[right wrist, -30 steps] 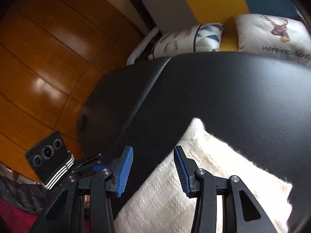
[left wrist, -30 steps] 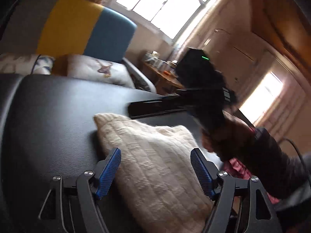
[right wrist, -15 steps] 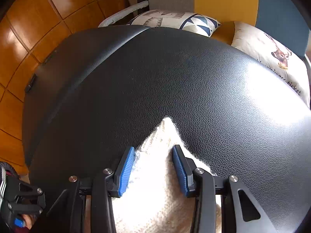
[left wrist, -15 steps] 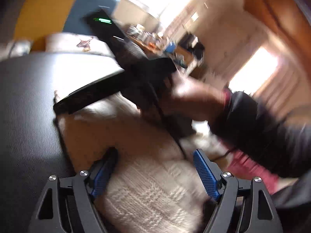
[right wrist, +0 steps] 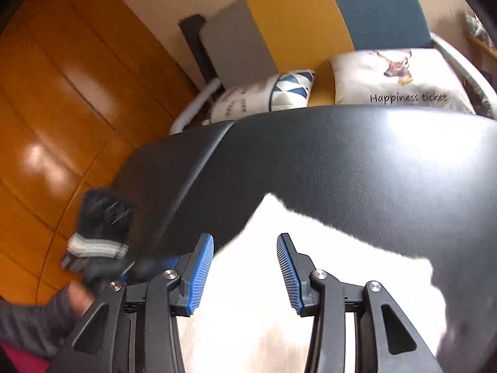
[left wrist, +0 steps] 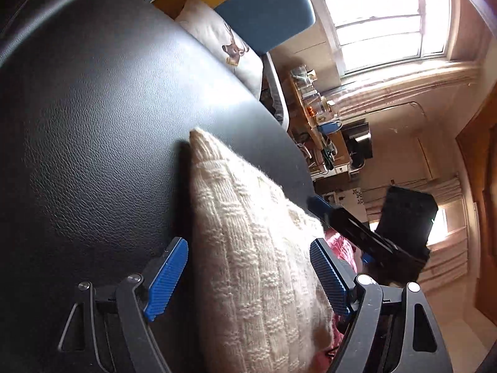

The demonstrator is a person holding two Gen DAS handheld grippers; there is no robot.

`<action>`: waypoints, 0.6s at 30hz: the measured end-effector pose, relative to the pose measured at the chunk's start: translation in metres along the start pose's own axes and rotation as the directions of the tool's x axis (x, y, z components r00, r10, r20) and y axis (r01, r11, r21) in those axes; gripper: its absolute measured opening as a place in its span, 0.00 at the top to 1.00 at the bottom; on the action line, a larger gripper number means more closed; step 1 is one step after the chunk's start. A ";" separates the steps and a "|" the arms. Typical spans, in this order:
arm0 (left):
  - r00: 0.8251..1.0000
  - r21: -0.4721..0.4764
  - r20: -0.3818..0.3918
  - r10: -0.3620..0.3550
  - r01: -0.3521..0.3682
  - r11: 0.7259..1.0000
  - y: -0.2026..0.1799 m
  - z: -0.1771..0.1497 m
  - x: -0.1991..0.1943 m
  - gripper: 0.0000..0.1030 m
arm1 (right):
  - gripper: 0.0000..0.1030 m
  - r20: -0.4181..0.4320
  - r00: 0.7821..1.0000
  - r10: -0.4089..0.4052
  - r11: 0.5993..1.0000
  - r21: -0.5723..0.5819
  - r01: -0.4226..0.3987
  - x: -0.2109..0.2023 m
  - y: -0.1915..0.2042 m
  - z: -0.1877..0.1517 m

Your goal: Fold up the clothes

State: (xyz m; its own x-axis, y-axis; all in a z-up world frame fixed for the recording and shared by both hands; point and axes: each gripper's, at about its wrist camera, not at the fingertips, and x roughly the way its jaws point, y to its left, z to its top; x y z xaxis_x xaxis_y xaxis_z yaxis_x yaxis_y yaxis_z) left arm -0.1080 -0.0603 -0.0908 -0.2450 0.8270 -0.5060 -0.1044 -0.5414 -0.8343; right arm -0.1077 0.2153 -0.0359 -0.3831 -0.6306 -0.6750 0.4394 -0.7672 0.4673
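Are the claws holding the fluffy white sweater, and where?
Neither. Both the left claw and the right claw are open, straddling the sweater without pinching it.

The cream knitted garment (left wrist: 248, 248) shows a basket-weave pattern on the black grained-leather desk (left wrist: 93, 108). The sofa back (right wrist: 310, 21) has grey, yellow and blue panels. One white cushion (right wrist: 397, 77) bears a brown deer print, another cushion (right wrist: 279, 93) blue triangles.

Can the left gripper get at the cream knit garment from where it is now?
Probably yes. The left gripper is open, its blue fingers either side of the cream knit garment on the black table, with nothing in between.
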 end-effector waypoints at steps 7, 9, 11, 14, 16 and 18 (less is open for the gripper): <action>0.997 0.034 -0.065 0.046 -0.044 0.998 -0.010 -0.017 0.031 0.09 | 0.57 -0.027 0.999 -0.032 0.999 -0.013 0.031 -0.049 0.009 -0.086; 0.994 0.088 -0.088 0.068 -0.060 0.994 -0.020 -0.020 0.041 0.06 | 0.57 -0.058 0.996 -0.065 0.998 -0.001 0.065 -0.040 0.002 -0.114; 0.986 0.189 -0.121 0.112 -0.088 0.978 -0.032 -0.028 0.055 0.08 | 0.57 -0.004 0.998 -0.055 0.998 0.034 0.055 -0.041 -0.002 -0.131; 0.981 0.274 -0.105 0.163 -0.129 0.953 -0.041 -0.038 0.065 0.08 | 0.57 0.094 0.996 -0.009 0.994 0.112 -0.002 -0.053 -0.009 -0.141; 0.986 0.188 -0.120 0.120 -0.096 0.978 -0.033 -0.029 0.064 0.08 | 0.57 0.122 0.992 0.020 0.987 0.153 -0.039 -0.063 -0.013 -0.142; 0.990 0.093 -0.123 0.074 -0.063 0.994 -0.024 -0.019 0.061 0.08 | 0.57 0.125 0.992 0.027 0.978 0.202 -0.052 -0.076 -0.018 -0.137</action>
State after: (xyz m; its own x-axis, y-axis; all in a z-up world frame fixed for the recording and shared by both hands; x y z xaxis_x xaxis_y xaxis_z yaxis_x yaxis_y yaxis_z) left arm -0.1018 0.0058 -0.1062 -0.1315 0.7970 -0.5895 -0.1776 -0.6040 -0.7770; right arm 0.0253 0.2935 -0.0712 -0.4697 -0.6608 -0.5854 0.2857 -0.7412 0.6074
